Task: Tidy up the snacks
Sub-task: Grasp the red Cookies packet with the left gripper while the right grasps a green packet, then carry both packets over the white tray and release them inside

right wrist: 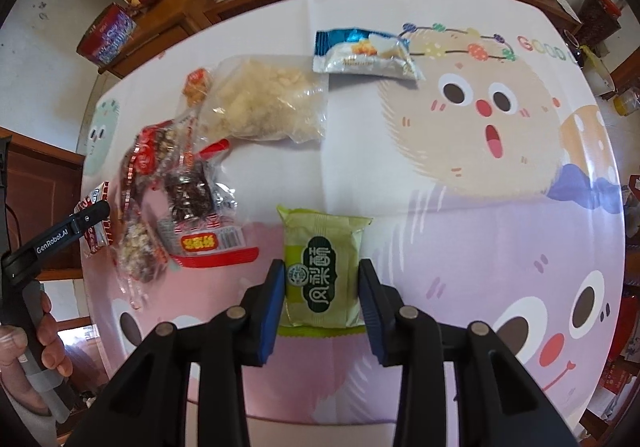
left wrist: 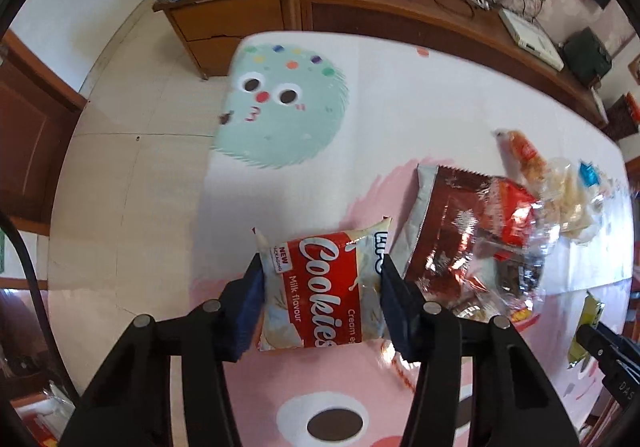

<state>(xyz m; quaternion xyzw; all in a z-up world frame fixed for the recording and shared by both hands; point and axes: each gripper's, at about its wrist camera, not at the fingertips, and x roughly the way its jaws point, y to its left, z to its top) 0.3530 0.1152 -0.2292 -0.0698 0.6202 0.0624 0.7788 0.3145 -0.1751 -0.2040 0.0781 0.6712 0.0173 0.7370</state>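
Two handheld tools work over a surface (right wrist: 460,247) covered in a pastel cartoon-face cloth. The left tool (left wrist: 320,299) has its blue pads pressed against both sides of a red and white cookies packet (left wrist: 320,287), labelled milk flavour; whether the packet is lifted or resting on the cloth cannot be told. Just right of it lies a brown foil bag (left wrist: 444,231) and a clear bag of red-wrapped sweets (left wrist: 512,239).

The right tool (right wrist: 322,303) is closed part way on a small green pastry packet (right wrist: 322,271) with Chinese lettering. Further off sit a clear bag of pale puffed snacks (right wrist: 264,103) and a blue and white packet (right wrist: 364,55) near the far edge.

Risks, as a judgement: both packets are soft, air-filled pouches, so a hard squeeze could crush the contents, while a light grip could let them slip. The left tool sits close to the foil bag and could snag or drag it when moving.
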